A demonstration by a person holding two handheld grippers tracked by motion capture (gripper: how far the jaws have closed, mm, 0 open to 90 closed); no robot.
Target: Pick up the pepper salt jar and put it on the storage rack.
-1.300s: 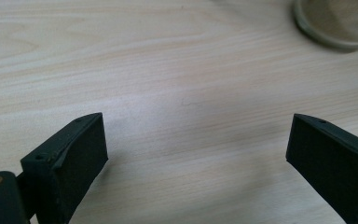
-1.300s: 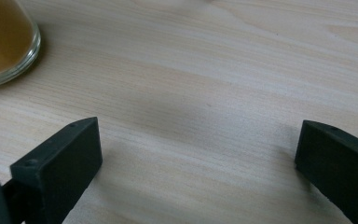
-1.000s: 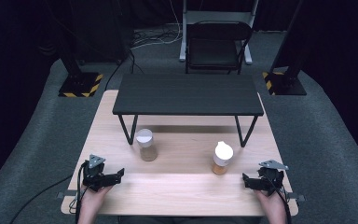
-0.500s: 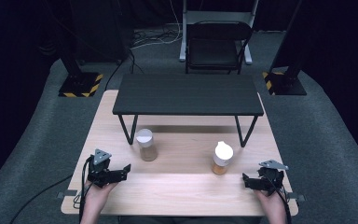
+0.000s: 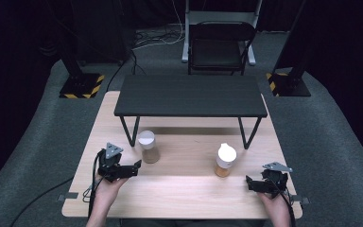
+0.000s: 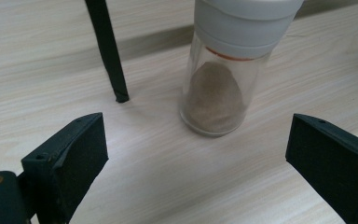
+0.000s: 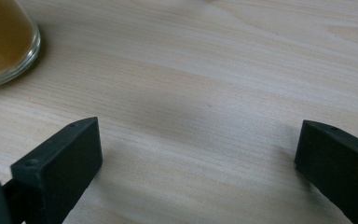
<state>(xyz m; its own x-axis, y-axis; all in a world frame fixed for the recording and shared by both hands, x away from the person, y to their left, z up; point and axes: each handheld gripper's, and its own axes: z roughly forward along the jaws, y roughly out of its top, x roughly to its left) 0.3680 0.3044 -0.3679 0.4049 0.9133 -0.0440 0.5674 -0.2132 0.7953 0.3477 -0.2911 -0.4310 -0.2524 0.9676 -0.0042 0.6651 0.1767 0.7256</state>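
— Two jaws of the left gripper stand wide apart with nothing between them but bare wood. Where does the spice jar sit from there?

— At twelve o'clock from those jaws in the left gripper view, just ahead of them and not touched. It stands upright on the wooden table, a clear glass with a white cap and brownish powder heaped inside. One black leg of the shelf comes down at about eleven o'clock.

— And in the high view?

— The left gripper points toward the jar, which lies near it at about one o'clock, close by the front left leg of the black shelf.

— What of the right gripper?

— Its jaws are apart too, empty, over plain tabletop. The base of a second jar, holding amber-coloured contents, shows at ten o'clock in its own view. From above, the right gripper rests near the table's front right corner, with that white-capped jar at about eleven o'clock, apart from it.
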